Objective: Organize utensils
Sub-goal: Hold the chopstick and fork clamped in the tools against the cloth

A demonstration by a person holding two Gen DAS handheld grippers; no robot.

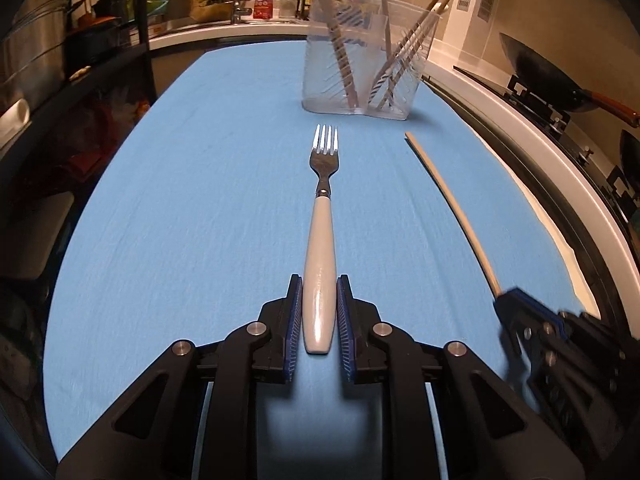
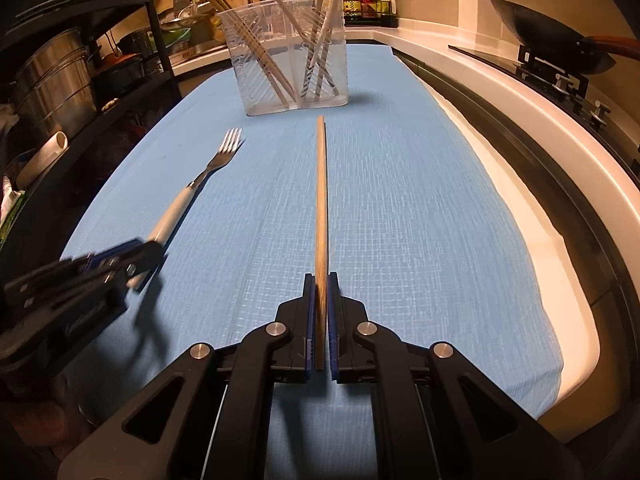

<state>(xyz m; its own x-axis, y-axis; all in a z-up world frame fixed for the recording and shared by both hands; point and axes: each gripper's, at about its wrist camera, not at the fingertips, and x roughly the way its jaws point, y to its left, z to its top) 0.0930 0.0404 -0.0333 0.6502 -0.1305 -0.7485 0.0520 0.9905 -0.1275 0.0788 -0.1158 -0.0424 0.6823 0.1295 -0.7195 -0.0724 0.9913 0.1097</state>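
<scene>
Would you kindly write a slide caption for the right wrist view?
Right gripper holds a wooden chopstick aimed at the clear utensil holder.

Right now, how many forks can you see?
1 for certain: a white-handled fork gripped by the left gripper above the blue cloth. The clear utensil holder ahead holds mostly chopsticks; its ribbed walls could hide another fork.

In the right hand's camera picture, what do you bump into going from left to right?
Left gripper → fork → chopstick, held in the right gripper → bare blue cloth → white counter edge → wok.
</scene>
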